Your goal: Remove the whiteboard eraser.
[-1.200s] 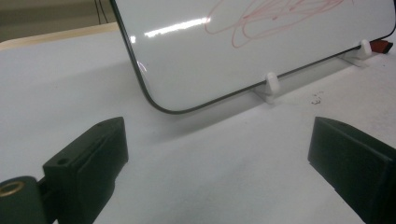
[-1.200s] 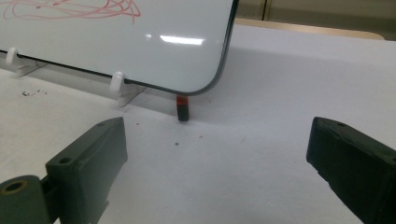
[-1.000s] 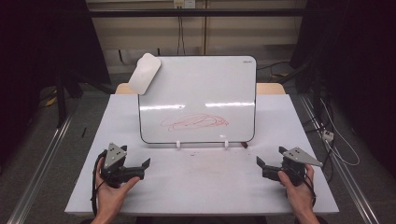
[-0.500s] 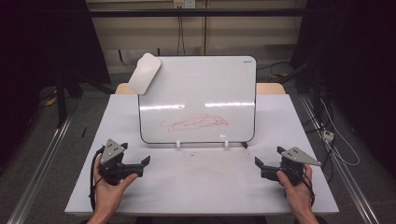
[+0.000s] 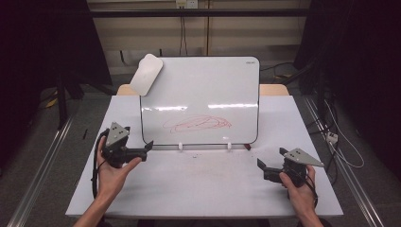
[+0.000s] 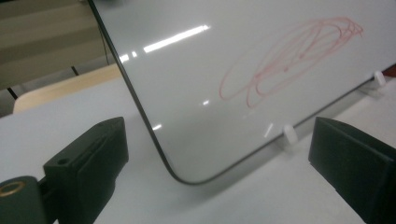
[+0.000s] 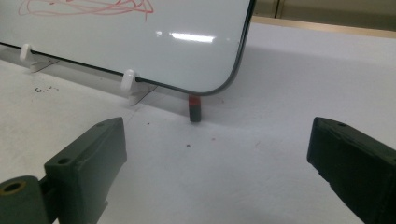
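A whiteboard [image 5: 203, 94] stands tilted back on two white clips [image 5: 180, 146] on the white table [image 5: 203, 189]. A red scribble [image 5: 198, 124] marks its lower middle. A white eraser [image 5: 146, 74] sticks to its top left corner. My left gripper [image 5: 147, 151] is open and empty, just off the board's lower left corner. In the left gripper view that rounded corner of the whiteboard [image 6: 210, 70] sits between the jaws of the left gripper [image 6: 219, 154]. My right gripper [image 5: 269, 161] is open and empty, nearer the front right. The right gripper [image 7: 219, 154] faces a small dark red-topped piece [image 7: 194, 108] under the board's lower right corner.
The table's front half lies between the two hands, with faint smudges on it. A wooden edge [image 5: 274, 89] shows behind the board. Dark floor, rails and cables [image 5: 331, 137] flank the table.
My left gripper has moved away from the person, up to the board's lower left corner. The right gripper has barely shifted.
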### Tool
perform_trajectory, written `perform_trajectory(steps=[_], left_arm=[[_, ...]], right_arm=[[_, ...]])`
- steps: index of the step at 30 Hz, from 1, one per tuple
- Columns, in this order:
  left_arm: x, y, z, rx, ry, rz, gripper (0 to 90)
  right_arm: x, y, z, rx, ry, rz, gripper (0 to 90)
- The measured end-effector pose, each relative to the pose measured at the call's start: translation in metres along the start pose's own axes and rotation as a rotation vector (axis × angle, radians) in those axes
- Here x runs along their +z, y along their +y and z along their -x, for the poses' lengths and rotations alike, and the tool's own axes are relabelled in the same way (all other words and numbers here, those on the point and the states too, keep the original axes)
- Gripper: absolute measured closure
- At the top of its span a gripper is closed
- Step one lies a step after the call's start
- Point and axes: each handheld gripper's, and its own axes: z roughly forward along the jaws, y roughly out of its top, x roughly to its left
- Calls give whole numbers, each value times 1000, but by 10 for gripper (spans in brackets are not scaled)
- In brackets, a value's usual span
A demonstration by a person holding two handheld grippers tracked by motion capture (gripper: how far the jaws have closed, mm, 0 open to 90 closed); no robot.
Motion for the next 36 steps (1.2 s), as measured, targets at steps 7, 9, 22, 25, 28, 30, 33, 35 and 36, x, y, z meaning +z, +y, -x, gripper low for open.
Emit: perform_trajectory(steps=[7,9,22,25,28,30,33,35,36], left_arm=[[5,25,-10,17,23,26,41],[5,32,-13,31,31,28,42],[20,73,-27,119,103,8,47],[26,80,-32,115,117,23,51],[33,89,-35,126,140,40,51],[37,96,-36,133,144,44,51],[40,104,-35,144,153,52,58],[45,116,-34,168,176,64,59],[47,119,-35,173,180,61,61]], right_arm=[[1,0,1,-1,4,-5,47],[1,0,0,-2,6,-4,47],[1,0,0,-2,9,-4,46],[1,-1,1,-2,9,-3,46],[1,-1,1,-2,11,-2,46],[2,-1,1,-1,10,-4,47],[2,0,1,-5,10,-5,46],[2,0,0,-4,10,-9,47],[2,0,0,-3,10,-11,46]])
